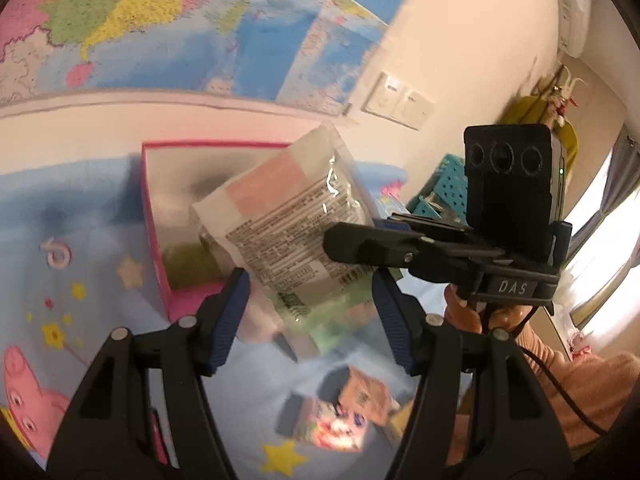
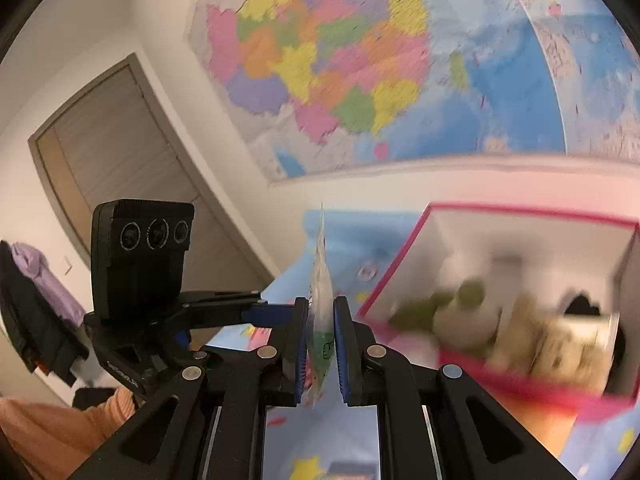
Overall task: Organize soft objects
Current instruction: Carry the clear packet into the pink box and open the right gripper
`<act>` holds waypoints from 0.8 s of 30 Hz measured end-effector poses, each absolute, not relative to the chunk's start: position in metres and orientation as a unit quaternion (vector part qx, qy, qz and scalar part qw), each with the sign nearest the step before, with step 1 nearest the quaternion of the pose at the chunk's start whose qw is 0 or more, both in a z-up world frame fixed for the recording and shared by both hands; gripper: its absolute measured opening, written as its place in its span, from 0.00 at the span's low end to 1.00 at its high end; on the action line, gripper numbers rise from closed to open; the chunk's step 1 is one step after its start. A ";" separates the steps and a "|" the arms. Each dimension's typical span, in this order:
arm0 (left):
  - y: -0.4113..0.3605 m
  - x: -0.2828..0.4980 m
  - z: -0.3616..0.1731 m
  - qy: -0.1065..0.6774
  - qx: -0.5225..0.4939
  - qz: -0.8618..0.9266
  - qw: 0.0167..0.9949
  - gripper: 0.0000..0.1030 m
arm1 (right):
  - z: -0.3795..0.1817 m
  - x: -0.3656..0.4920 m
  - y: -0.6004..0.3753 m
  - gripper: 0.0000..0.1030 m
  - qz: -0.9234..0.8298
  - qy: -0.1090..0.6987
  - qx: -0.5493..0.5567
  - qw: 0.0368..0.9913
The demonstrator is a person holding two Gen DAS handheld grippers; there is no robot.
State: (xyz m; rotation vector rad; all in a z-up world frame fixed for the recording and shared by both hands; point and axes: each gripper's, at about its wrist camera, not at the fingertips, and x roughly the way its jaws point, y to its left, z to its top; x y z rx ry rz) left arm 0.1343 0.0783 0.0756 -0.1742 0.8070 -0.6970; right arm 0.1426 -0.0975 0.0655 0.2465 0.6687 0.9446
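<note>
My right gripper (image 2: 321, 354) is shut on a flat clear packet (image 2: 322, 308), seen edge-on and held upright in the air. In the left wrist view the same packet (image 1: 288, 224) shows its printed back, with a pink patch, held by the right gripper (image 1: 352, 240) in front of the pink box (image 1: 160, 248). My left gripper (image 1: 310, 316) is open and empty, just below the packet. The pink-rimmed box (image 2: 404, 264) sits on the blue cartoon sheet (image 2: 348, 432) and holds green and beige plush toys (image 2: 460, 308).
A small colourful packet (image 1: 344, 420) lies on the blue sheet (image 1: 80, 240) below the left gripper. A teal perforated basket (image 1: 448, 188) stands behind the right gripper. A map (image 2: 360, 60) covers the wall; a door (image 2: 112, 148) is at left.
</note>
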 end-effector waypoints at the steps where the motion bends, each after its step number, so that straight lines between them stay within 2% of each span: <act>1: 0.077 0.141 0.075 0.386 -0.082 -0.326 0.859 0.63 | 0.067 0.151 -0.098 0.11 0.446 0.317 0.122 0.828; 10: 0.067 0.213 0.048 0.432 -0.093 -0.278 0.853 0.62 | 0.037 0.229 -0.082 0.12 0.418 0.367 0.129 0.821; 13: 0.066 0.231 0.038 0.449 -0.099 -0.259 0.849 0.62 | 0.026 0.247 -0.079 0.16 0.404 0.388 0.133 0.818; 17: 0.072 0.245 0.030 0.458 -0.116 -0.228 0.851 0.62 | 0.023 0.260 -0.085 0.38 0.355 0.398 0.124 0.837; 22: 0.077 0.235 0.035 0.439 -0.119 -0.211 0.865 0.62 | 0.031 0.244 -0.106 0.47 0.343 0.381 0.122 0.850; 24: 0.077 0.225 0.041 0.430 -0.116 -0.216 0.869 0.62 | 0.034 0.230 -0.116 0.47 0.346 0.375 0.119 0.852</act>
